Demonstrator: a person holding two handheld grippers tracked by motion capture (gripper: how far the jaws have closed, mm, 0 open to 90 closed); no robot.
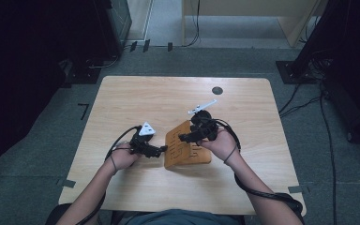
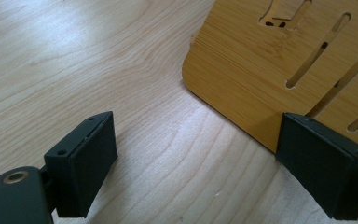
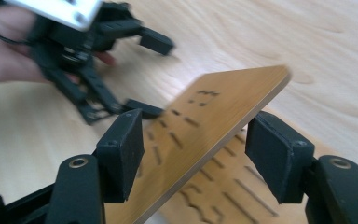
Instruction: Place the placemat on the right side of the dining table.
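Obs. 1: 2 slotted bamboo panels sit near the middle of the desk (image 1: 136, 98), stacked. The lower bamboo panel (image 3: 233, 191) lies flat. The upper bamboo panel (image 3: 214, 107) is tipped up at 1 end, its far edge in the air.

Obs. 2: The right hand-held gripper (image 3: 194, 140) grasps the upper bamboo panel. The panel runs skewed between the 2 pads rather than flat to them, so I judge the hold weak. The left hand-held gripper (image 2: 196, 149) is released, jaws wide, low over the desk at the near corner of the stack. 1 pad is at the lower panel's edge and only bare desk is between the jaws.

Step in hand, as I read it: raising the upper panel off the lower one.

Advice:
- Square the right pads to the panel's faces before lifting further, since a skewed panel can twist out.
- Lift slowly and pivot about the end that rests.
- Bring the left jaws onto the lower panel's edge to pin it, so it doesn't drag along.

Containers: none on the desk. The slots in both panels look empty; the view into them is blurred.
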